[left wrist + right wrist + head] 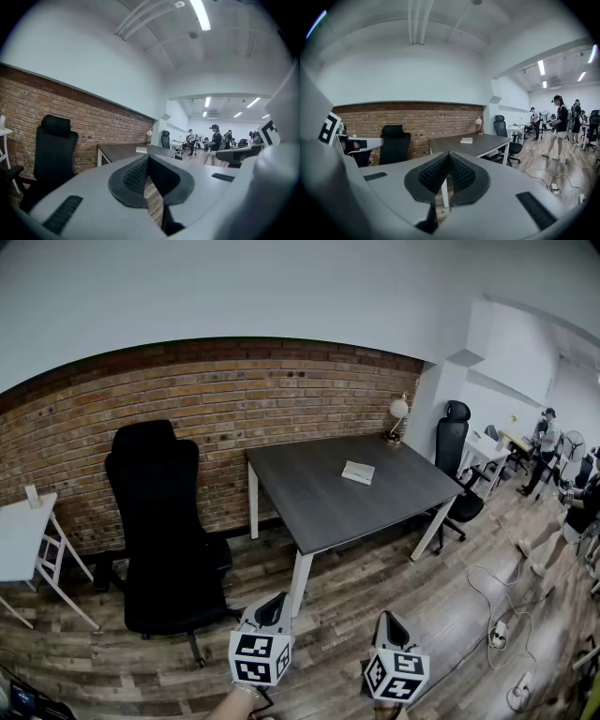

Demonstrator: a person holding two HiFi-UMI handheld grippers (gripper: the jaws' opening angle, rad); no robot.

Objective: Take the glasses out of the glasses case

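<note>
A pale, flat glasses case (pixel 357 472) lies closed on the dark table (pixel 319 507), towards its far right part. It also shows small and distant as the case (pixel 141 150) in the left gripper view and the case (pixel 466 140) in the right gripper view. Both grippers hover low over the wooden floor, well short of the table. My left gripper (pixel 274 608) has its jaws together, tips touching (pixel 149 159), nothing between them. My right gripper (pixel 392 626) is likewise shut and empty (pixel 449 154). No glasses are visible.
A tall black office chair (pixel 164 521) stands left of the table by the brick wall. A small lamp (pixel 398 413) sits on the table's far corner. Another black chair (pixel 455 442) stands at its right. Cables (pixel 497 624) trail over the floor; people (pixel 544 451) stand far right.
</note>
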